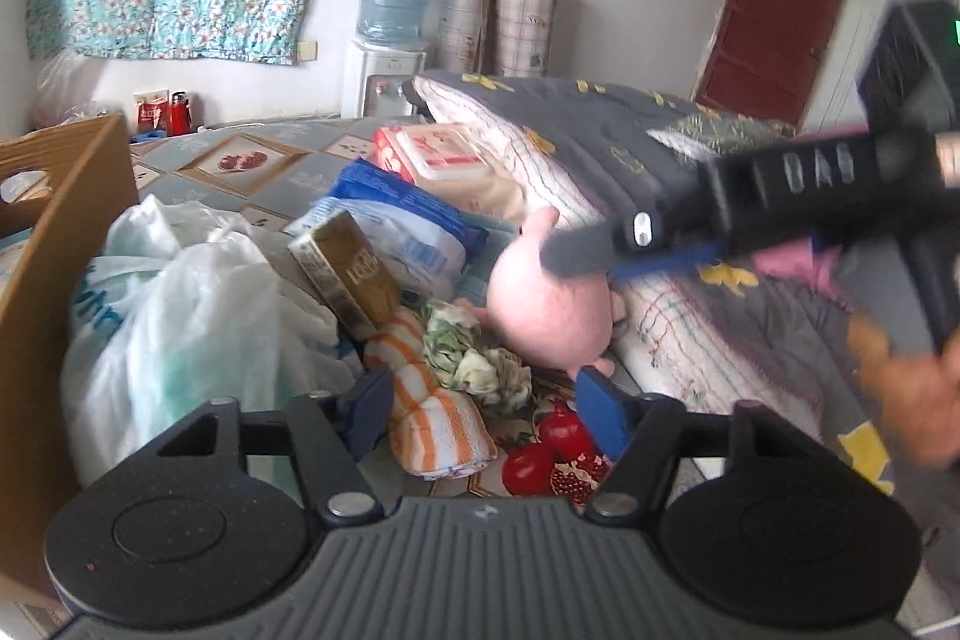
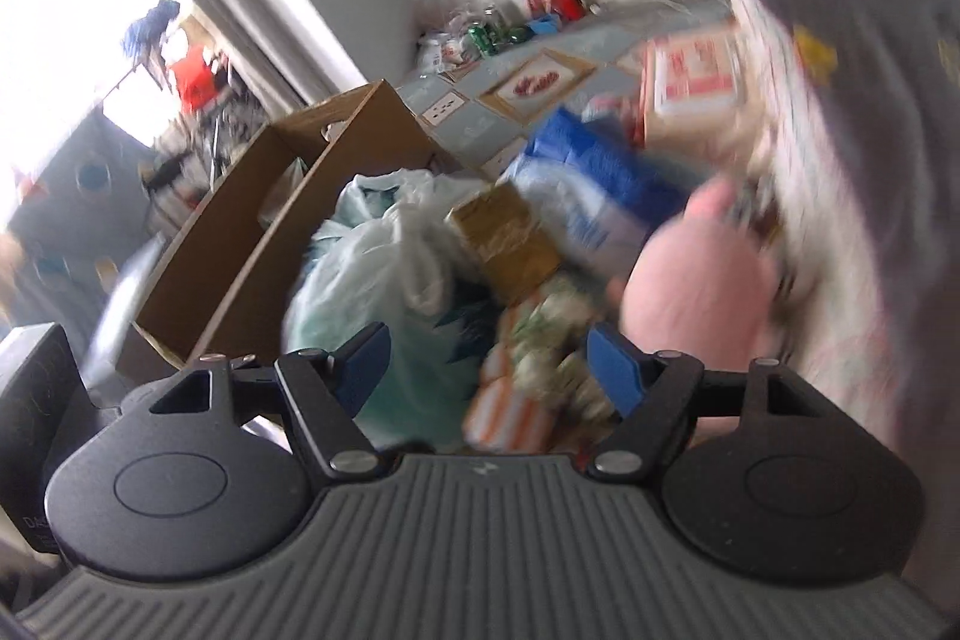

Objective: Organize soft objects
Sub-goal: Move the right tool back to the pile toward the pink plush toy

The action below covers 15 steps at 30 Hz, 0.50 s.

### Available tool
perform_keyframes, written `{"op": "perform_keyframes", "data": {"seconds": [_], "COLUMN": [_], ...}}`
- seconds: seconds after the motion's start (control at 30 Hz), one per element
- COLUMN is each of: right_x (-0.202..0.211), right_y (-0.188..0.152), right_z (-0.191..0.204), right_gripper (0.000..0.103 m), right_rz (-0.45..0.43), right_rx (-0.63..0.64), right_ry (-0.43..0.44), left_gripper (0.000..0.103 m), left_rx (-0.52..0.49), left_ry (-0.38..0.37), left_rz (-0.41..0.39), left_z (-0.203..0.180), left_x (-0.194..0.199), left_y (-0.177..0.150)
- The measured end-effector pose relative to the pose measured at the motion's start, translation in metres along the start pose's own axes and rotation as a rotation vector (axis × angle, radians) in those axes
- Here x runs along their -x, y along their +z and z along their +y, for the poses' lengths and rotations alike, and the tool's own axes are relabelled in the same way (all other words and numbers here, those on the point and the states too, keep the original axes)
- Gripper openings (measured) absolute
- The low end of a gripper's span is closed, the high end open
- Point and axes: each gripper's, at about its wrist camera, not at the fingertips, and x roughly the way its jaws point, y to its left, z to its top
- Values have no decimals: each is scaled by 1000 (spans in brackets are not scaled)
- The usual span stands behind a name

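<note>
bed (image 1: 264, 160) strewn with pink plush (image 1: 546, 304), towel (image 1: 432, 412)

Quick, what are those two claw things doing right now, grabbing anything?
Left gripper: open, holding nothing, poised over the orange striped towel.
Right gripper: open, holding nothing, near the pink plush toy.

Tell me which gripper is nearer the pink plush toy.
Right. In the left wrist view the right gripper reaches in over the pink plush toy, fingertips right at its top. The left gripper hangs open nearer the camera, straddling the orange striped towel.
</note>
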Motion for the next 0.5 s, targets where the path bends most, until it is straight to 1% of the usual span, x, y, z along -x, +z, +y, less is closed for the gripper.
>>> {"op": "perform_keyframes", "data": {"seconds": [0.07, 0.13, 0.2, 0.23, 0.33, 0.43, 0.5], "right_x": [-4, -13, -26, -33, -56, -80, -97], "right_y": [16, 29, 38, 40, 42, 38, 34], "right_z": [3, 8, 12, 14, 19, 22, 24], "right_gripper": [69, 65, 57, 53, 49, 44, 43], "right_rz": [4, 23, 50, 77, 168, 271, 341], "right_rx": [99, 209, 321, 370, 507, 630, 712], "right_ry": [-49, -88, -103, -104, -117, -123, -118], "left_gripper": [60, 53, 51, 48, 39, 33, 31], "left_rx": [0, 1, 6, 11, 29, 24, 10], "left_ry": [4, 10, 15, 17, 13, 2, 2], "left_rz": [8, 11, 6, 6, 25, 48, 64], "left_z": [-1, 0, 1, 2, 6, 8, 9], "left_x": [-6, -11, -16, -19, -32, -40, -45], "left_y": [0, 1, 4, 5, 6, 3, 1]}}
